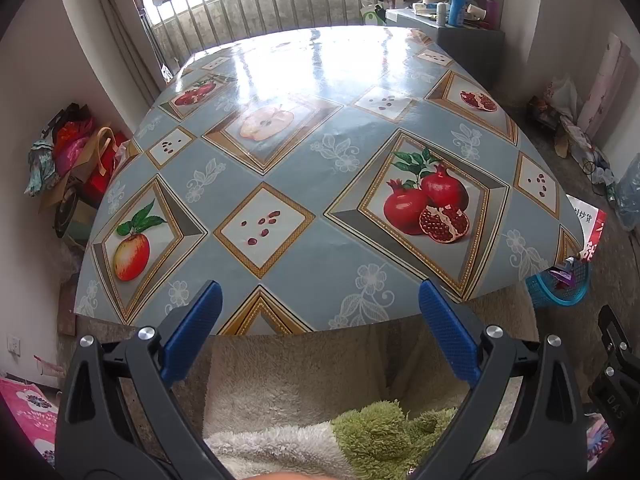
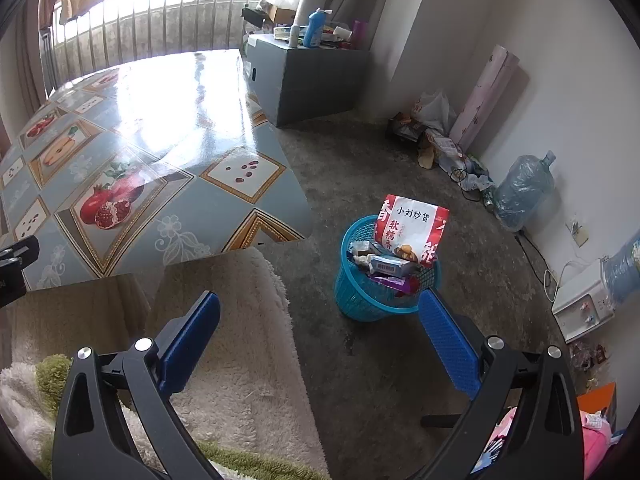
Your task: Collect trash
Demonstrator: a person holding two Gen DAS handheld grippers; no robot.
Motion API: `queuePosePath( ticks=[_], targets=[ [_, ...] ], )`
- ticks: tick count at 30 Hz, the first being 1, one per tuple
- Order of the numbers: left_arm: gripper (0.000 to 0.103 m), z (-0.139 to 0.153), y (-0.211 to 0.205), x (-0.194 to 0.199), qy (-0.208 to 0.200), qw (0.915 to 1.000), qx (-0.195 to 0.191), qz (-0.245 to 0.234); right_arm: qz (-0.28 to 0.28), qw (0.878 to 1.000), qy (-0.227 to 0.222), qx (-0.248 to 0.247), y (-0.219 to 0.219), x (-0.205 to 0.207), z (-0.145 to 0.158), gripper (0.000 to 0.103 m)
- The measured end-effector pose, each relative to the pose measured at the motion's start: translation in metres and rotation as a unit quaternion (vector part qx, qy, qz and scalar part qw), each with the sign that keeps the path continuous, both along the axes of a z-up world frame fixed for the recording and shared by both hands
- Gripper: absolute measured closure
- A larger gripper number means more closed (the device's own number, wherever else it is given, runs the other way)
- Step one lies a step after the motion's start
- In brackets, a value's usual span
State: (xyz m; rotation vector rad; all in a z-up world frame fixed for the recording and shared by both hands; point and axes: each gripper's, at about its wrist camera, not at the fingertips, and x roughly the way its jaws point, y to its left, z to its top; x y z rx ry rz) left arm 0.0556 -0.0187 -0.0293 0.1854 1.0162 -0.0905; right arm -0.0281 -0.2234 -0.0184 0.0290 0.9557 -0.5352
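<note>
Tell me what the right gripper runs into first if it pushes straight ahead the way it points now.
Probably the blue trash basket on the floor: the open right gripper points at it with only bare floor between. Depth is hard to judge.

The table edge hides most of the blue basket (image 1: 560,292) and snack bag (image 1: 592,228).

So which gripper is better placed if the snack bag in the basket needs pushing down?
Probably the right gripper: open, facing the blue basket and snack bag. The left gripper faces the table.

blue basket (image 2: 372,304) | upright, floor | holds wrappers, red-white bag (image 2: 412,232)
</note>
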Motion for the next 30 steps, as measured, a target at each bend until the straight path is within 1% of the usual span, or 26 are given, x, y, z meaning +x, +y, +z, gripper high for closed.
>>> queuePosePath(
  ticks=[30],
  targets=[
    [0.009,-0.0003,-0.0003,-0.0008,-0.003,1.0000,-0.001,-0.001,0.002,1.000,-0.002,-0.008,0.0021,0.0014,0.0027,0.006]
  ],
)
